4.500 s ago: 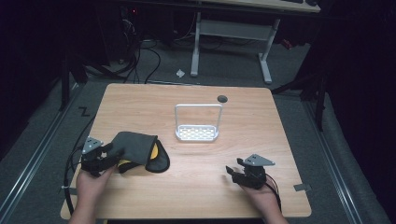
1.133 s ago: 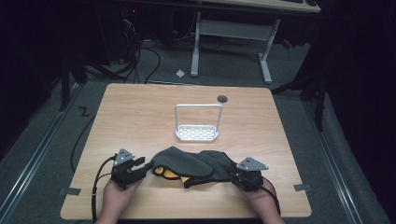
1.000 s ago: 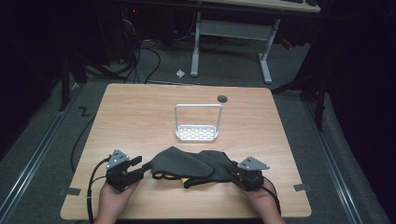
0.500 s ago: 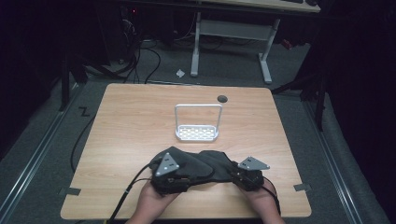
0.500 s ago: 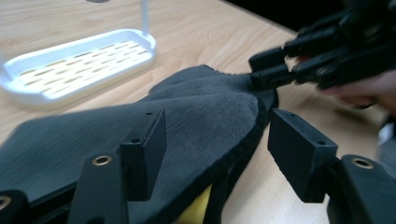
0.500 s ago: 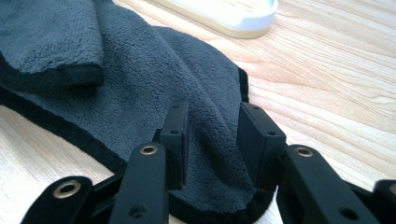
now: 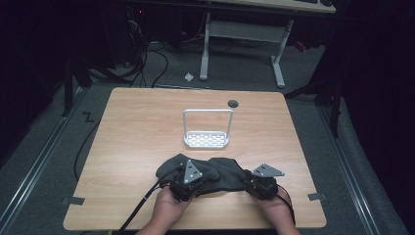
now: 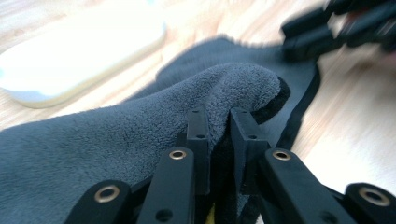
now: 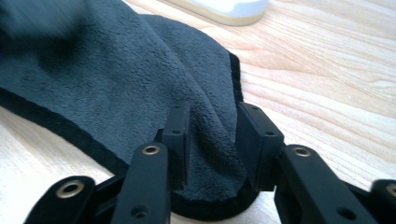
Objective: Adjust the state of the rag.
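While both hands work low in the frame, the wooden table (image 7: 147, 127) fills the high view's middle, w/ a dark grey cloth (image 7: 220, 171) bunched near its bottom edge, centre-right. Cloth now lies folded over itself: a sec ago it stretched wide btwn the two tools, and its left end has since been carried across toward the right, so the spread is roughly halved. Yellow underside seen earlier is mostly hidden, just a sliver btwn the jaws in the left gripper view.

Left gripper (image 7: 188, 183), bottom centre, has jaws that have just been closing; in the left gripper view they stand close together, clamped on a raised fold of the cloth (image 8: 219, 93). Right gripper (image 7: 259, 183), bottom right, hasn't budged: its jaws sit partway apart but pinch the cloth's hemmed corner (image 9: 205, 140) btwn them.

Reading it as a fold in progress — first fold looks nearly laid; edges likely need lining up before release.

White perforated rack (image 7: 206, 138) w/ its wire handle stands upper-middle of the table, well apart from the cloth. Small dark cable hole (image 7: 233, 103) sits near the table's far edge.
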Available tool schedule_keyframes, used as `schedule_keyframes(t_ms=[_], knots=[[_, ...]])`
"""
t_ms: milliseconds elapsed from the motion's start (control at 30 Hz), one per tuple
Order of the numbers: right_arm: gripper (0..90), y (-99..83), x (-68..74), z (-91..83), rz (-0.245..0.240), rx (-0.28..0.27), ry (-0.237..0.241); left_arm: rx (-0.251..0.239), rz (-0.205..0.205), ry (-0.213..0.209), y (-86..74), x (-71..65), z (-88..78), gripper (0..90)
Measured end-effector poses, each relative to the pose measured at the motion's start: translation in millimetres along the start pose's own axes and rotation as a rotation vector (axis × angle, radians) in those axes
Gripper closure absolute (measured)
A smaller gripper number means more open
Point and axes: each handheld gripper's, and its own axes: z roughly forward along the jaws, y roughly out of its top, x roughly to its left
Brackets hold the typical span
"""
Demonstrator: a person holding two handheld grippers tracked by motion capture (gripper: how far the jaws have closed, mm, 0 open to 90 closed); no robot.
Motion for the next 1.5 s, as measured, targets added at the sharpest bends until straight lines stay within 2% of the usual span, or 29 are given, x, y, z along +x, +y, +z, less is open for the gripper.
schedule_keyframes(t_ms=[33,100,200,233,300,367,433,500,533,567,600,667,733,767,800,833,867,933,967,1000,1033,1067,1167,1233,1300,1367,1400,1433,1500], knots=[[64.6,0.0,0.0,0.0,0.0,0.0,0.0,0.0,0.0,0.0,0.0,0.0,0.0,79.2],[61.2,-1.0,-1.9,1.5,0.016,0.008,-0.001,-0.056,-0.039,-0.011,2.7,10.5,-19.6,79.0],[57.2,-1.4,-1.4,3.0,0.023,0.019,0.002,-0.1,-0.069,-0.003,2.7,22.5,-39.7,78.7],[56.5,-1.6,-1.5,3.9,0.015,0.021,0.008,-0.1,-0.069,-0.003,2.7,22.5,-39.7,78.6],[55.3,-2.5,0.2,5.6,0.014,0.037,0.014,-0.135,-0.107,0.014,-1.4,37.5,-58.3,78.6],[54.6,-3.6,2.2,7.1,0.009,0.047,0.024,-0.139,-0.114,0.026,-4.0,42.6,-63.9,78.6],[55.2,-4.1,3.3,7.6,0.005,0.05,0.025,-0.146,-0.146,0.034,-10.9,52.5,-73.3,78.6],[69.1,-5.4,8.1,9.4,-0.002,0.074,0.053,-0.143,-0.179,0.034,-23.7,59.8,-82.6,78.6],[77.2,-4.9,9.8,8.9,-0.009,0.073,0.073,-0.143,-0.179,0.034,-23.7,59.8,-82.6,78.6],[77.2,-4.9,9.8,8.9,-0.009,0.073,0.073,-0.141,-0.183,0.036,-27.9,60.2,-85.1,78.6],[83.1,-3.7,12.7,7.8,-0.021,0.075,0.076,-0.142,-0.187,0.027,-32.2,59.7,-87.0,78.6],[86.9,2.1,20.9,1.8,-0.062,0.043,0.064,-0.15,-0.195,0.023,-36.8,59.3,-90.9,78.4],[87.2,3.6,22.0,-0.4,-0.061,0.03,0.059,-0.156,-0.198,0.018,-36.3,59.7,-92.5,78.4],[87.8,11.8,23.8,-9.8,-0.06,-0.035,0.038,-0.166,-0.193,0.02,-33.9,60.6,-94.6,78.5],[88.2,16.5,23.8,-13.0,-0.059,-0.061,0.03,-0.173,-0.187,0.025,-31.7,61.8,-95.7,78.5],[88.5,26.3,23.1,-16.8,-0.063,-0.103,0.013,-0.184,-0.188,0.029,-27.6,65.7,-96.9,78.5],[88.5,26.3,23.1,-16.8,-0.063,-0.103,0.013,-0.192,-0.194,0.029,-25.1,69.0,-97.1,78.5],[89.0,43.3,19.6,-16.9,-0.048,-0.156,0.0,-0.211,-0.216,0.043,-18.7,82.4,-93.3,78.5],[90.0,51.1,17.4,-12.8,-0.042,-0.164,-0.004,-0.205,-0.229,0.052,-17.2,90.3,-89.0,78.5],[90.0,64.3,12.1,3.9,-0.024,-0.156,-0.019,-0.188,-0.278,0.067,-18.3,107.3,-79.2,78.5],[90.0,67.9,9.9,11.9,-0.014,-0.142,-0.021,-0.179,-0.301,0.077,-20.7,116.6,-73.5,78.5],[90.0,67.9,9.9,11.9,-0.014,-0.142,-0.021,-0.179,-0.301,0.077,-20.7,116.6,-73.5,78.3],[90.0,72.4,1.6,54.1,0.01,-0.06,-0.04,-0.089,-0.355,0.119,-34.5,145.3,-52.3,77.3],[85.8,71.8,0.7,61.6,0.004,-0.046,-0.048,-0.071,-0.363,0.136,-37.6,149.7,-48.3,75.4],[74.8,74.0,0.7,59.7,0.001,-0.059,-0.059,-0.039,-0.377,0.154,-42.7,157.8,-42.0,70.0],[71.7,76.0,1.3,54.9,-0.001,-0.07,-0.065,-0.04,-0.382,0.155,-42.7,158.3,-43.3,60.8],[68.9,77.8,2.4,48.0,0.0,-0.093,-0.064,-0.05,-0.387,0.156,-42.2,157.5,-46.1,60.8],[66.2,80.0,9.2,29.5,-0.001,-0.137,-0.052,-0.071,-0.39,0.155,-41.9,154.9,-52.1,52.5],[65.9,79.4,12.4,23.7,-0.005,-0.148,-0.042,-0.099,-0.383,0.158,-43.7,149.6,-62.8,50.0]])
